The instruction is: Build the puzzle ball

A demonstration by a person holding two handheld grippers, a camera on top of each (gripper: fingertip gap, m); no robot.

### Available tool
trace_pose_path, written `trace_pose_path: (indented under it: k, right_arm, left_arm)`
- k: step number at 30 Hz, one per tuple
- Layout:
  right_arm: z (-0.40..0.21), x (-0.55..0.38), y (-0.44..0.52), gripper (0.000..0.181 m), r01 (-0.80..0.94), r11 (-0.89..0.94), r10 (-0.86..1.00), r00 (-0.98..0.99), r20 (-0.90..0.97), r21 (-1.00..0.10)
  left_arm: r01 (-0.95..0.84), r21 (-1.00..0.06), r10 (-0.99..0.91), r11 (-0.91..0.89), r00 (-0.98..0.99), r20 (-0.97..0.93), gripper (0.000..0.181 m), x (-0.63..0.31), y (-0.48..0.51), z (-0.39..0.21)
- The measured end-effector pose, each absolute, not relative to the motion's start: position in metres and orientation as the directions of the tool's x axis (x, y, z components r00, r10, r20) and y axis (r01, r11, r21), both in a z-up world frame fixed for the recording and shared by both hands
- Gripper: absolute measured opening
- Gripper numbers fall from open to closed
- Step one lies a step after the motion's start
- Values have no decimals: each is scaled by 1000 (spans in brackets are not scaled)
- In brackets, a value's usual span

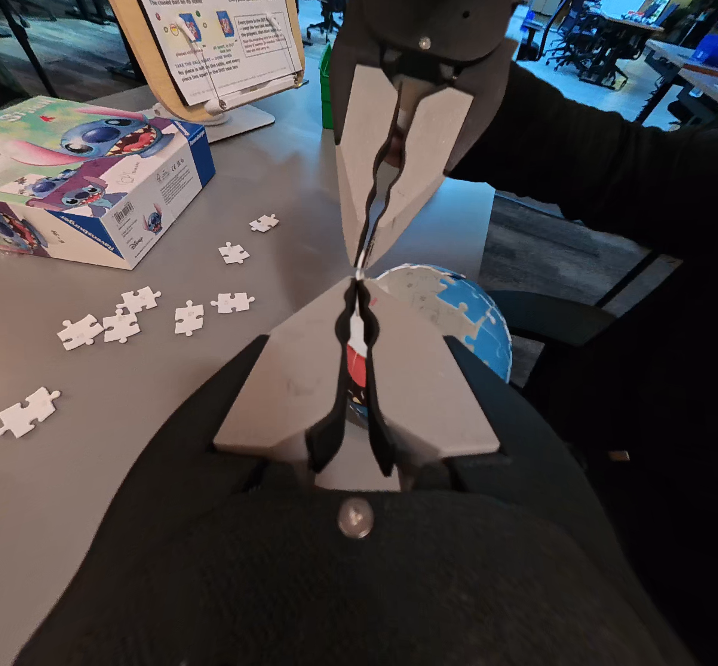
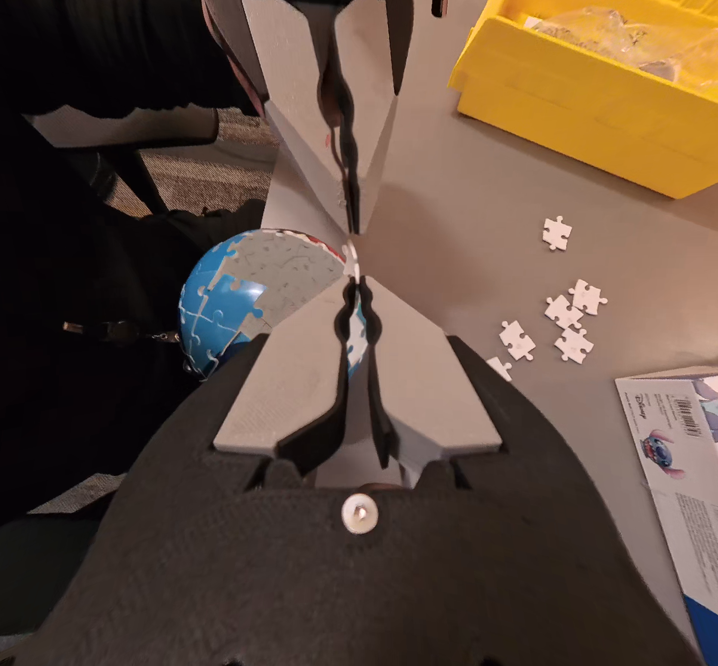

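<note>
Tips meet over the counter [image 1: 272, 189]: your left hand-held gripper [image 1: 356, 283] and right hand-held gripper [image 2: 357, 278] both pinch one white puzzle piece [image 2: 351, 259] edge-on, the half-built puzzle ball [image 2: 233, 297] just below, toward you.

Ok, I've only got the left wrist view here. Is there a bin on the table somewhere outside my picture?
Observer: Yes. The right wrist view shows a yellow bin standing on the grey table, on the far side of the loose pieces.
Operator: Anything in it?
Observer: A crumpled clear plastic bag. I cannot tell what the bag holds.
Operator: Are any pieces up against the bin?
Observer: No. The nearest piece lies white side up on bare table, short of the bin's front wall and not touching it.
</note>
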State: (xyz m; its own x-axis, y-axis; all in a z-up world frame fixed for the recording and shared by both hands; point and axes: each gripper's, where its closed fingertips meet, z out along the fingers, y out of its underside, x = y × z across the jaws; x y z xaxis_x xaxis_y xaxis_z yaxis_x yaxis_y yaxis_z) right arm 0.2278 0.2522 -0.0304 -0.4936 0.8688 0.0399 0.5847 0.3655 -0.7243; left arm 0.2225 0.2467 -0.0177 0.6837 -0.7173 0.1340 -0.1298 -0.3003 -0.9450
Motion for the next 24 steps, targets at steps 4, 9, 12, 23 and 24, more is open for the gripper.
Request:
trace_pose_path:
  k: [4,9,12,23,24]
  right_arm:
    - [-25,225,251,0,585,391,862,-503,60,-710]
    - [-18,218,247,0,582,410,856,-512,75,-702]
    - [-23,213,245,0,596,426,854,-514,84,-680]
    - [-21,206,240,0,589,412,853,-517,68,-695]
    - [-19,206,239,0,585,410,854,-517,68,-700]
  left_arm:
    - [-220,-926,-719,-307,692,74,0,226,250,-30]
    - [-245,-921,-726,-302,685,56,0,232,252,-32]
    - [-251,-915,-721,-316,691,60,0,230,254,-38]
    - [-156,-933,-723,-324,677,138,4,226,248,-28]
    - [-161,-935,-721,-317,681,127,3,226,249,-28]
